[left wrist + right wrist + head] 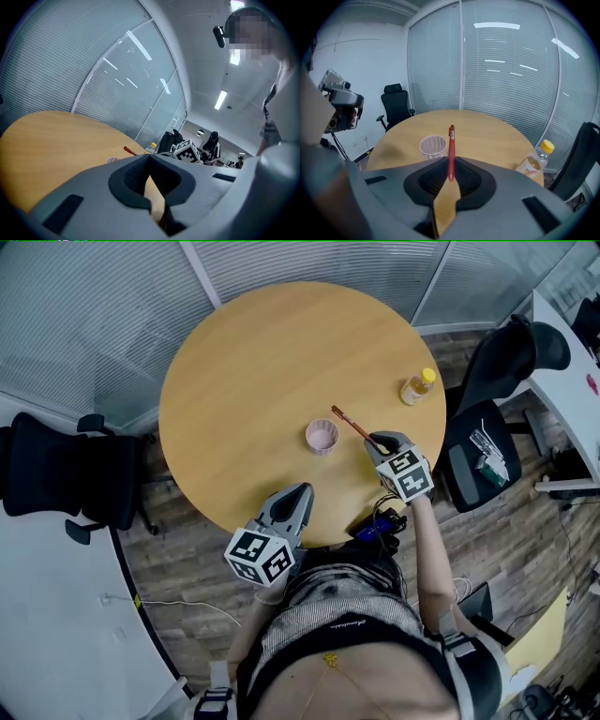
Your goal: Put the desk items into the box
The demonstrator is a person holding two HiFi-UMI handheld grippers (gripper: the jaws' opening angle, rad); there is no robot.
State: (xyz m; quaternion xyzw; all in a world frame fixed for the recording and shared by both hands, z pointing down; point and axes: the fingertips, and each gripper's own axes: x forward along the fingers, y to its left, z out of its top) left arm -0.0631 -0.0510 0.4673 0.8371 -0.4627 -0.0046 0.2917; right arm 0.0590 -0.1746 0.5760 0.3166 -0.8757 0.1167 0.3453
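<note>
- Head view: a round wooden bench (262, 362) is filling the middle of the frame. A pink mesh basket (322, 436) is standing upright on it, toward the near side.
- The right gripper (380, 442) is reaching over the bench's near right part and pinching a red pen (352, 424) by one end. The pen is slanting away to the far left, and its free end is ending just beside the basket.
- A bottle with a yellow cap (418, 386) is standing near the right rim, well apart from the basket.
- The left gripper (298, 493) is hovering at the near edge with its tips pointing toward the basket. A black office chair (66, 474) is sitting off to the left.
- Left gripper view: the left gripper's (149, 161) jaws are pressing together with nothing between them, and only a wedge of bench is showing behind the pads. Beyond them the pen (130, 151) is sticking up. A pale sliver beside it is probably the basket's rim, though most of it is hiding behind the jaw.
- Right gripper view: the right gripper's (451, 171) jaws are clamping on the pen's (451, 150) lower end. The pen is running straight ahead, just right of the basket (433, 146). The bottle (536, 159) is standing at the far right by the rim.
</note>
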